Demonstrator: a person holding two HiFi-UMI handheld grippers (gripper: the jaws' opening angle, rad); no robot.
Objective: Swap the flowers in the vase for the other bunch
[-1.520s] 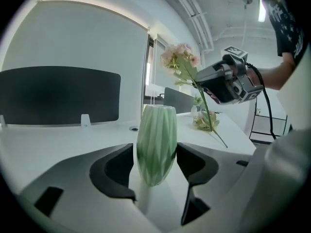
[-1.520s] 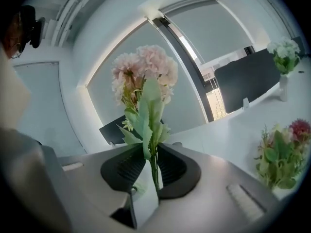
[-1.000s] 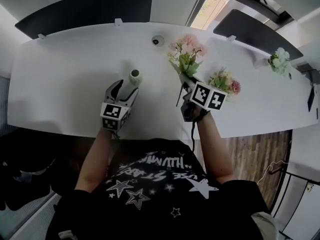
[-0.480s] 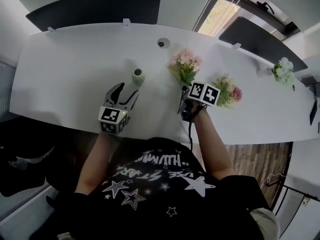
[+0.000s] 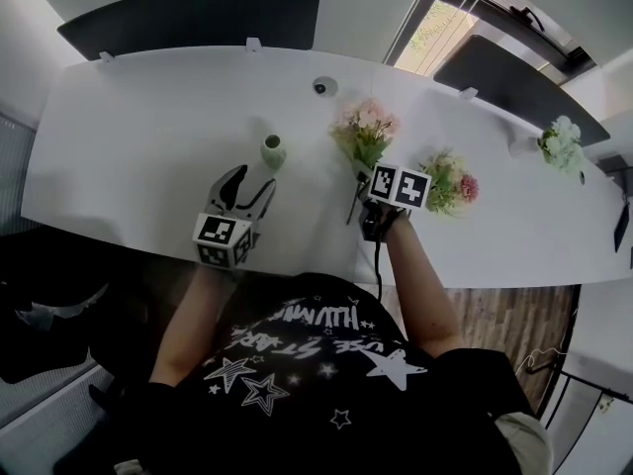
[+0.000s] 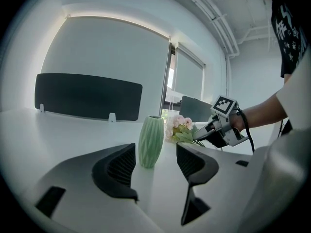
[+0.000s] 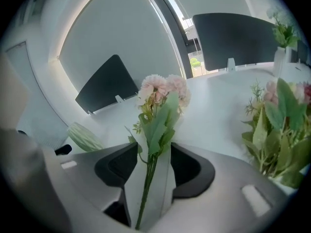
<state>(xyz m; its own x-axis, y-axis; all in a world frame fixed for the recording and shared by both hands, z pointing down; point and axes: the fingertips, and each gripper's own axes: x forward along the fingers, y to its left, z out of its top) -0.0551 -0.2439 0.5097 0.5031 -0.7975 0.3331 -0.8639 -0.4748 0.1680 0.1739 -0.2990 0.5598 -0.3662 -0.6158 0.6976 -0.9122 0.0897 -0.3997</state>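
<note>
Head view: your right tool point(image 7: 154, 165), jaws just opened with the stems of the pink bunch point(image 5: 364, 132) between them, hides those jaws under its marker cube.
Right gripper view: stem ends run out of sight below the jaws; green vase point(image 7: 85, 137) half covered by the tool body; second bunch point(image 7: 279, 130) cut by the right edge.
At the far edge of the table point(image 5: 148, 137), a small round item point(image 5: 319, 87): too small for you to identify.

The ribbed vase point(image 5: 273, 150) is pale green, the bunch point(image 5: 364, 132) pink with green leaves, the table point(image 5: 148, 137) white.

Black T-shirt point(image 5: 326, 379), white stars point(image 5: 263, 392) and lettering point(image 5: 315, 319)
</note>
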